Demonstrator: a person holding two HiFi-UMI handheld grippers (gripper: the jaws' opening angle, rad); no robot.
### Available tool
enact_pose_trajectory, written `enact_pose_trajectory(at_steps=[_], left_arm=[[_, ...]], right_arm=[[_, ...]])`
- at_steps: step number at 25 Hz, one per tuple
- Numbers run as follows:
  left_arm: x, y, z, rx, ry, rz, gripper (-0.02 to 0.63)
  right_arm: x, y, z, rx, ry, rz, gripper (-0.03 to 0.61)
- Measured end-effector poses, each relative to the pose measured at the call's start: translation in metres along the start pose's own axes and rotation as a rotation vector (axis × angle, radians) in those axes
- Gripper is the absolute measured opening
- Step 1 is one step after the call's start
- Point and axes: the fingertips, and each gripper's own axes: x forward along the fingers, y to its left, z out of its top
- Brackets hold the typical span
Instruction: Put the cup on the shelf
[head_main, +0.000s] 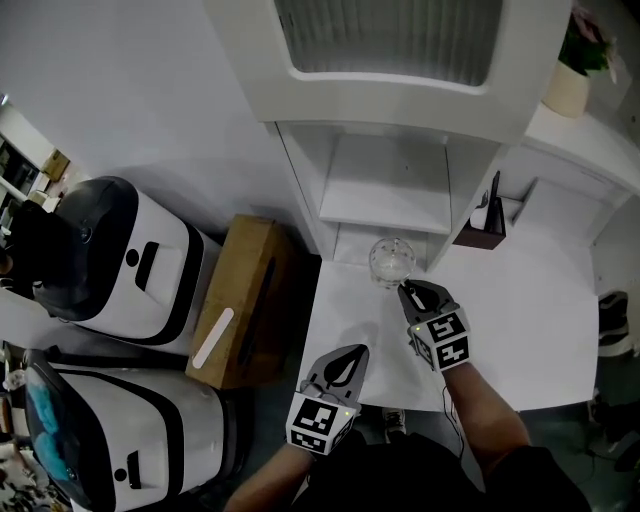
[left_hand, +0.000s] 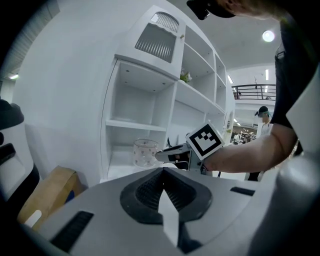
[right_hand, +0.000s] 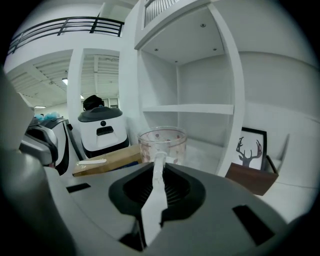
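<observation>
The right gripper (head_main: 413, 295) is closed on the thin clear handle of the cup (head_main: 390, 262). The cup stands straight ahead of its tips, at the mouth of the lowest bay of the shelf (head_main: 384, 212). The left gripper (head_main: 347, 360) hangs behind and to the left of the right one, jaws together on nothing. The cup looks like dotted glass: stiff, probably light, slick and breakable (a knock on the shelf edge could chip it). The handle pinch seems a narrow hold, so the cup may swing; slow, level travel would suit.
</observation>
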Motion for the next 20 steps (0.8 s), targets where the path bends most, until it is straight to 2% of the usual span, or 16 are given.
enact_pose_trajectory(at_steps=[9, 20], left_arm=[[0.012, 0.019, -0.01, -0.013, 0.03, -0.033, 0.005], [0.017, 0.036, -0.014, 0.015, 0.061, -0.088, 0.005]], right_arm=[[0.04, -0.014, -0.017, 0.021, 0.037, -0.054, 0.029], [0.083, -0.03, -0.045, 0.079, 0.09, -0.121, 0.029]])
